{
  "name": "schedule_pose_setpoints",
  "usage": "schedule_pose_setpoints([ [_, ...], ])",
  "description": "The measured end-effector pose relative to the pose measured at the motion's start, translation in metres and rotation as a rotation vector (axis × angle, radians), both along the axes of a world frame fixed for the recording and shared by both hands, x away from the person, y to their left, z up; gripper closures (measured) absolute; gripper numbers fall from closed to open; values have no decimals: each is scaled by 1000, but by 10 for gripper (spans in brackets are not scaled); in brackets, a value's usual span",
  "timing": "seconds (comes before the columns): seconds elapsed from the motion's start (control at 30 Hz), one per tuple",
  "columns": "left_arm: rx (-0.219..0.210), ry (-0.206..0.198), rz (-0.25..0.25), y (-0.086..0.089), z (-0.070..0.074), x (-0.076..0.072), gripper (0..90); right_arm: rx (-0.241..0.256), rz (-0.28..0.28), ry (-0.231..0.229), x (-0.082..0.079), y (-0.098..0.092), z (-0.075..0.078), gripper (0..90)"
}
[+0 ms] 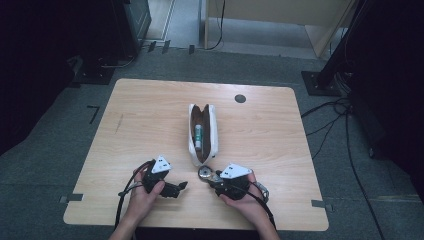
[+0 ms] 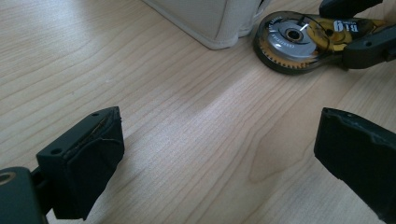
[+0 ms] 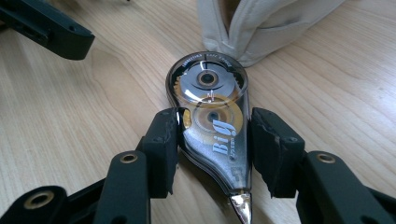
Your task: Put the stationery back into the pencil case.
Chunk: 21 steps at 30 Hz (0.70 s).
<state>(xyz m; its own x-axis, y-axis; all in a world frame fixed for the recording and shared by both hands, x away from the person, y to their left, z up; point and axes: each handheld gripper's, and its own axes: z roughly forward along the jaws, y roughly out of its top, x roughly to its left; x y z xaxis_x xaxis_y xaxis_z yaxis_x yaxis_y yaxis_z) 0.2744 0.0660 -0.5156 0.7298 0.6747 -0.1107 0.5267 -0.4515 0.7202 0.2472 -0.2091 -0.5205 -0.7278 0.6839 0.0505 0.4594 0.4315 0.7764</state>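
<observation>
**Clear plastic tape roller gripped at the mouth of the pouch**

Clear plastic, with a silver wheel and gold reel inside, the correction tape roller (image 3: 212,116) lies flat on the wooden worktop (image 1: 260,125), its round end just beside the near end of the cream fabric pouch (image 1: 202,134). The right gripper (image 3: 212,149) has its fingers (image 3: 163,149) clamped on the roller's waist, one on each flank, the metal tip pointing back toward the hand. The pouch lies unzipped and gaping, a green-and-white tube (image 1: 198,136) already inside.

To stow the roller well, I'd lift it clear, keep it level, and lead with the round end down the pouch's length. The left gripper (image 1: 175,189) sits empty beside it, fingers spread wide, well placed to steady the pouch's lip.
</observation>
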Motion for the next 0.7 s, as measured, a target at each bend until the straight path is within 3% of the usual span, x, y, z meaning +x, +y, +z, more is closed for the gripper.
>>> schedule_pose_setpoints([
  [0.13,-6,10,12,1,0,1,20,5,-5,-3,0,2,1,526],
  [0.7,6,-25,-87,-5,0,-3,21,34,14,20,0,5,2,526],
])
